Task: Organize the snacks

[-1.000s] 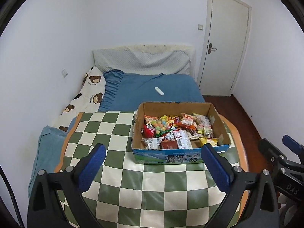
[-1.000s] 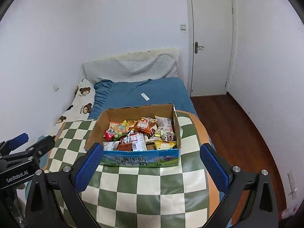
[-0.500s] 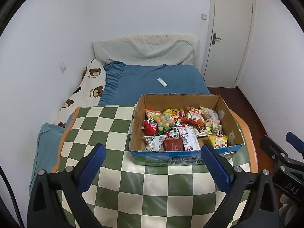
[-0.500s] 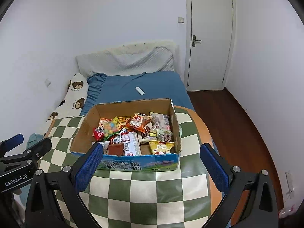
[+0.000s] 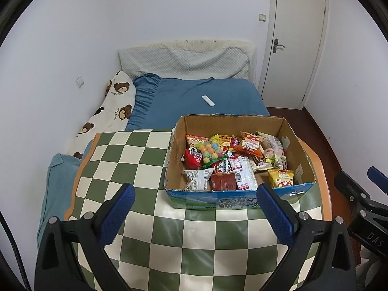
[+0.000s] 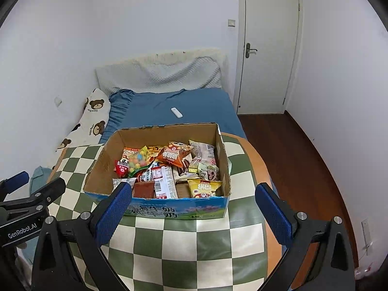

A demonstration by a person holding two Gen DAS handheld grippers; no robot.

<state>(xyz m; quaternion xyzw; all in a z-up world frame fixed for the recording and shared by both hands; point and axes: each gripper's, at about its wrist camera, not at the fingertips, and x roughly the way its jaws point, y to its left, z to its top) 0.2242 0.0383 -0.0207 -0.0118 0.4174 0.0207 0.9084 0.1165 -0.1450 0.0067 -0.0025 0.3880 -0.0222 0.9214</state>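
A: Status on the left tool (image 5: 194, 208)?
B: Blue pads spread wide, nothing between them. Hovering over the checkered desk (image 5: 135, 160), just short of the cardboard box (image 5: 232, 200).
A: Right tool (image 6: 191, 206)?
B: Same, spread wide and gripping nothing. Its left pad overlaps the box's near-left corner in its view; can't tell if it touches.
A: Snacks?
B: All in the box (image 6: 169, 211), piled loose. Orange packet (image 6: 172, 157) toward the back, candy bag with coloured balls (image 5: 210, 150) back left, yellow chip bag (image 6: 204, 187) front right, dark red packet (image 5: 223, 181) front middle.
A: Box position?
B: Right half of the desk, far edge toward the blue bed (image 5: 206, 97). White remote (image 5: 208, 101) lies on the bed.
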